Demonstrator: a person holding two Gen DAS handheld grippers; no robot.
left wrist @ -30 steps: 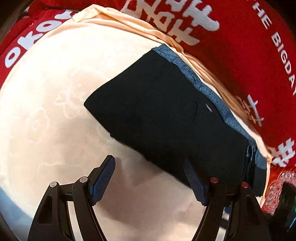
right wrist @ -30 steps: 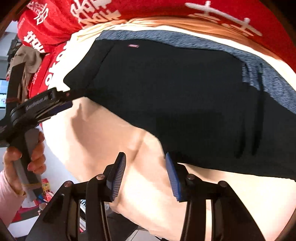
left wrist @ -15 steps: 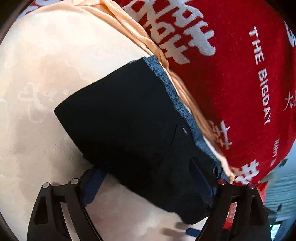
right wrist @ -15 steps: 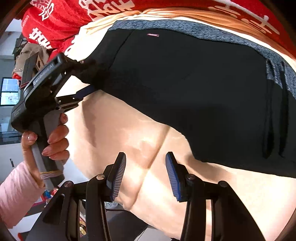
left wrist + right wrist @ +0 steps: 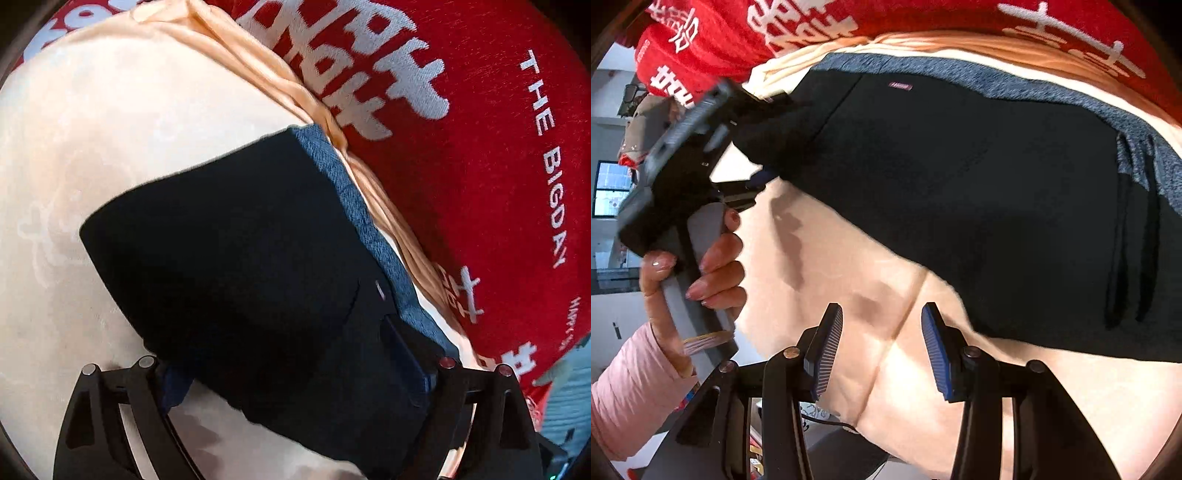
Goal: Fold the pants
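The left claw [image 5: 280,354] is straddling one end of the pants [image 5: 240,258], its jaws standing wide apart. They have just been closing a little, with that end of the folded pants between them. One finger is lying over the dark cloth near the waistband [image 5: 354,206]. The other finger is sitting at the pants' opposite edge, partly hidden behind the cloth. No pad is visibly pressing in, so the claw is reaching round the pants rather than clamping them.

Ahead of this claw the pants are lying folded and flat on a cream sheet [image 5: 92,129]. The blue-grey waistband is running along their far right edge. Beyond the waistband the sheet is bunching into folds, and a red blanket [image 5: 480,147] with white lettering is lying past that.

The right claw [image 5: 881,308] is hanging over bare sheet [image 5: 831,258] with its jaws partly apart and nothing between them. The near edge of the pants [image 5: 960,184] is lying just ahead of its tips and stretching off to the right. A small label [image 5: 900,86] is showing further ahead, by the waistband.

To the front left of the right claw, the left claw [image 5: 764,136] is sitting at the pants' left end, one finger above the cloth and one below. A hand [image 5: 701,273] in a pink sleeve [image 5: 631,387] is gripping its handle.
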